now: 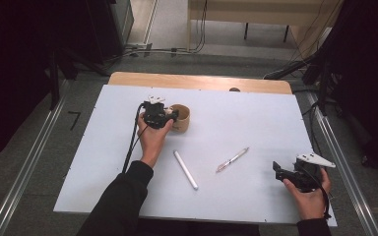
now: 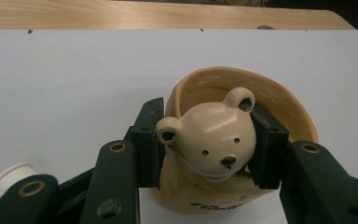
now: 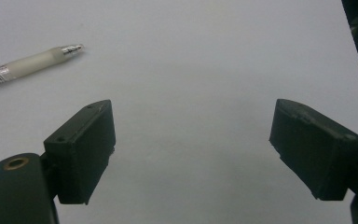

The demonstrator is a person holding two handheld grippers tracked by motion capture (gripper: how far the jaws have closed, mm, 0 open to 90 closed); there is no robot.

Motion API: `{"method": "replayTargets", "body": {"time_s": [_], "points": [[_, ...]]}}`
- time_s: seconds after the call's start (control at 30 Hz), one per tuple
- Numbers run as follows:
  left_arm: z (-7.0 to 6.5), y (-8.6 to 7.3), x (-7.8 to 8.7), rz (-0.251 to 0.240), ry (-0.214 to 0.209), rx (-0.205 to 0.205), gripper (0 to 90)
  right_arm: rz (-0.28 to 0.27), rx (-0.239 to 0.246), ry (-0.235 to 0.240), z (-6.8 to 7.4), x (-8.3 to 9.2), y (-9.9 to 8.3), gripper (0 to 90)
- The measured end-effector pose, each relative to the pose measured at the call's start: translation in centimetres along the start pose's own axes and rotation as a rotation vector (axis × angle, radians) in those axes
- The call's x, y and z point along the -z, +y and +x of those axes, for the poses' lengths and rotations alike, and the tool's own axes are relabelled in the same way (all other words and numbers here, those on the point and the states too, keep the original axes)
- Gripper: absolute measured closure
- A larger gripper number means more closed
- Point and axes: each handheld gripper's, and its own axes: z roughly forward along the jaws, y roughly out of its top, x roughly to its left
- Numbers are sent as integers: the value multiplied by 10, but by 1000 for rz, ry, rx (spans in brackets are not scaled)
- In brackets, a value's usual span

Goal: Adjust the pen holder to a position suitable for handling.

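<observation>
The left tongs (image 2: pixel 205 144) clamp the bear head on the beige cup (image 2: pixel 242 93), pads pressing both its sides. The right tongs (image 3: pixel 191 149) rest wide open and empty on the counter (image 1: pixel 236 108), near a pen (image 3: pixel 28 63).

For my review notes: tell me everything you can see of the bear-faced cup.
The bear-faced cup is a glossy tan holder, ceramic by its look, with a round open mouth and a moulded bear head with two ears on its near wall. It stands upright on the white board, towards its far side. The left gripper clamps the bear head between its pads.
</observation>
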Motion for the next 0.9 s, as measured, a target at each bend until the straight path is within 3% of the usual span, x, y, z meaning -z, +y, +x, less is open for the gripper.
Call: {"method": "replayTargets", "body": {"time_s": [0.33,0.43,0.9], "points": [[-8,-2,-2,13,-58,15,583,2,-1,-2,0,0,0,127],[-14,-2,-3,12,-56,-10,619,2,0,-1,0,0,0,127],[-18,-2,-3,21,-77,-24,622,4,-1,3,0,0,0,127]]}}
